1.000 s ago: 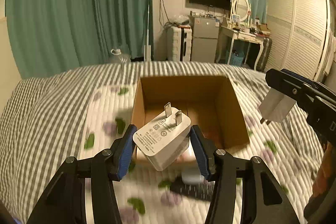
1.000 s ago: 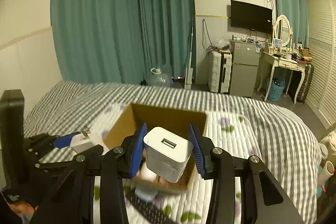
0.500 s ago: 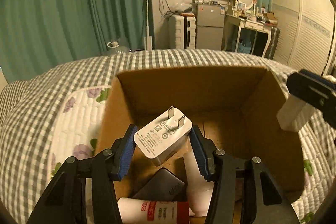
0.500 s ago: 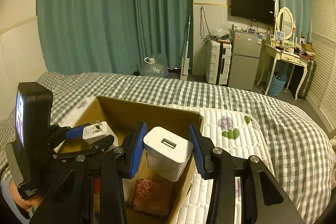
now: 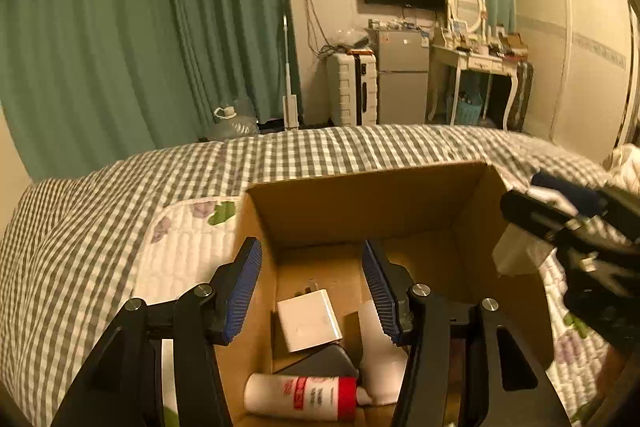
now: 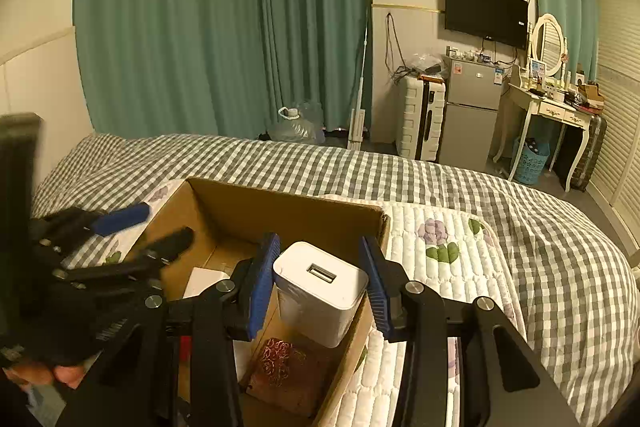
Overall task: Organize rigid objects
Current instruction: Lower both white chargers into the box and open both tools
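A brown cardboard box point(image 5: 360, 199) sits on the bed. My left gripper point(image 5: 312, 285) is open and empty above the box's left side. A white plug charger point(image 5: 309, 319) lies on the box floor below it, beside a dark case point(image 5: 320, 363), a white tube with a red band point(image 5: 304, 397) and a white bottle point(image 5: 378, 347). My right gripper point(image 6: 320, 277) is shut on a white USB charger block point(image 6: 320, 285), held over the right side of the box point(image 6: 288, 211). The right gripper also shows at the right of the left wrist view point(image 5: 560, 227).
The box stands on a white quilted floral pad point(image 6: 440, 251) over a grey checked bedspread point(image 6: 540, 247). A red patterned item point(image 6: 282, 361) lies in the box. Green curtains, a suitcase, a small fridge and a dressing table stand beyond the bed.
My left gripper has opened and let go of the white plug charger, which now lies on the box floor. The right gripper still holds its charger block over the box.
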The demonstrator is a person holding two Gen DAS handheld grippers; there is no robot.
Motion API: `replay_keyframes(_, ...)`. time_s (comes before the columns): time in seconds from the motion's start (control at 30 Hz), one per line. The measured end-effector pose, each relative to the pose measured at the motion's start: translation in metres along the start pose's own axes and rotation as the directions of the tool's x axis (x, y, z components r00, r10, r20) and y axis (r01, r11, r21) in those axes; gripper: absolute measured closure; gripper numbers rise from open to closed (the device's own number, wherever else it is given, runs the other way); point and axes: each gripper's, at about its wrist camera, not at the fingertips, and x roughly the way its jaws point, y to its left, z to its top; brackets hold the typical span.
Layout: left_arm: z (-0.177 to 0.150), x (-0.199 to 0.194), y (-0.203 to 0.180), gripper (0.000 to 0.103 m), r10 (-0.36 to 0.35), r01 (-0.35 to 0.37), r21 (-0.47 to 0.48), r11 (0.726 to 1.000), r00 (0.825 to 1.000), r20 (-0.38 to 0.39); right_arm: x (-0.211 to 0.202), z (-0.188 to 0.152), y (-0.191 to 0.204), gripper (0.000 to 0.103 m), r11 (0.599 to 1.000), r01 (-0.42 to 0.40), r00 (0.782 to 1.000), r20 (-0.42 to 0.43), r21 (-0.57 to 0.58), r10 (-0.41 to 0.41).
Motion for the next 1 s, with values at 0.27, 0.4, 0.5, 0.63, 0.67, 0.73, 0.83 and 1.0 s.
replay_keyframes(0.27,-0.007,-0.019,0.019,0.048,-0.010,0.010,-0.043,0.999,1.000,0.017,0.037,-0.007,0.013,0.062,0.999,0.010,0.997,-0.080,-0.031,-0.013)
replay_keyframes(0.4,-0.012,-0.021,0.024,0.048,-0.014,0.015,-0.057,0.998,1.000,0.009,0.039,-0.010,0.016,0.049,1.000,-0.009,0.996,-0.085,-0.014,0.008)
replay_keyframes(0.5,-0.018,-0.032,0.028,0.048,-0.016,0.016,-0.070,0.997,1.000,-0.003,0.020,-0.008,0.017,0.027,1.000,0.003,0.999,-0.034,-0.003,-0.003)
replay_keyframes(0.63,-0.025,-0.057,0.035,0.047,-0.007,0.007,-0.072,0.997,1.000,-0.001,-0.013,-0.002,0.015,0.027,1.000,0.008,1.000,-0.009,0.011,-0.008)
replay_keyframes(0.67,-0.027,-0.066,0.036,0.045,-0.009,0.009,-0.071,0.997,1.000,-0.001,-0.021,-0.001,0.015,0.027,1.000,0.009,1.000,-0.008,0.011,-0.009)
replay_keyframes(0.73,-0.031,-0.083,0.039,0.031,-0.005,0.006,-0.071,0.997,1.000,0.004,-0.042,0.000,0.016,0.026,1.000,0.026,1.000,-0.004,0.011,-0.026)
replay_keyframes(0.83,-0.042,-0.110,0.042,0.018,-0.002,0.003,-0.074,0.997,1.000,0.015,-0.075,-0.007,0.018,0.024,0.999,0.044,0.999,-0.014,0.009,-0.044)
replay_keyframes(1.0,-0.073,-0.130,0.045,0.003,0.005,-0.005,-0.060,0.998,1.000,-0.012,-0.104,-0.041,0.028,0.013,0.999,0.042,0.998,-0.055,-0.002,-0.043)
